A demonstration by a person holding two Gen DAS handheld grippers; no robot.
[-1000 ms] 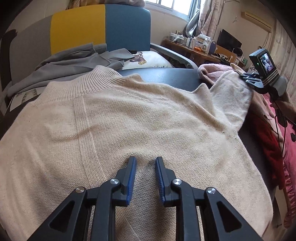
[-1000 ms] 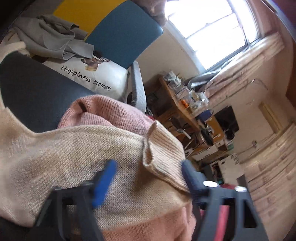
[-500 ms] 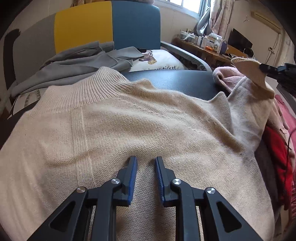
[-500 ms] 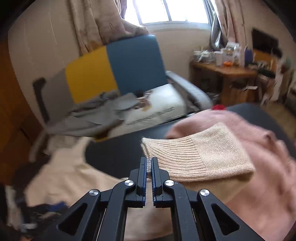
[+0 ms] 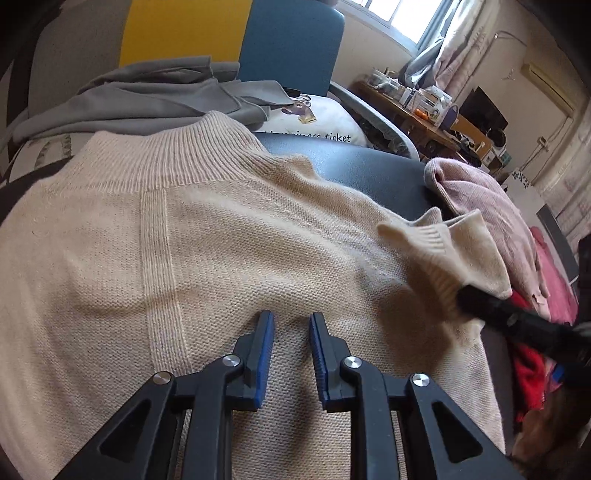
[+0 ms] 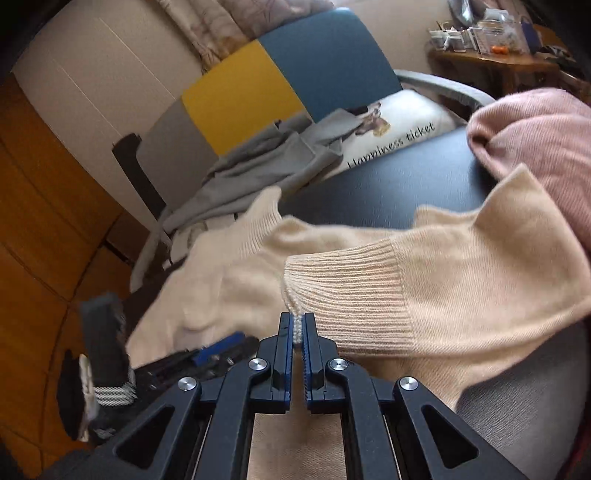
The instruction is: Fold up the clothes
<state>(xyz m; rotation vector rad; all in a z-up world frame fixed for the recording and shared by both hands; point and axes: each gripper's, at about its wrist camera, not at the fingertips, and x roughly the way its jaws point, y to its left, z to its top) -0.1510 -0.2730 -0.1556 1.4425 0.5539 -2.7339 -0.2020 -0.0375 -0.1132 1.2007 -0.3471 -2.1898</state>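
Dark tabletop [image 6: 388, 192], cream sweater's cuff [image 6: 351, 291] apparently pinched.

A beige ribbed-cuff sweater [image 5: 229, 236] is showing centre frame; pink knit [image 5: 491, 206] right; chair back [image 5: 236, 33] yellow and blue, upper left.

A chair back [image 6: 280, 85] in grey, yellow and blue panels stands behind the dark table [image 6: 388, 184]. A white cushion [image 6: 402, 129] (printed with a dog and "Happiness ticket") lies on the chair seat. A cluttered wooden desk [image 5: 421, 118] sits under the window [image 5: 391, 14], with a dark monitor [image 5: 484, 110] farther right and pale curtains [image 5: 458, 55] beside the glass.
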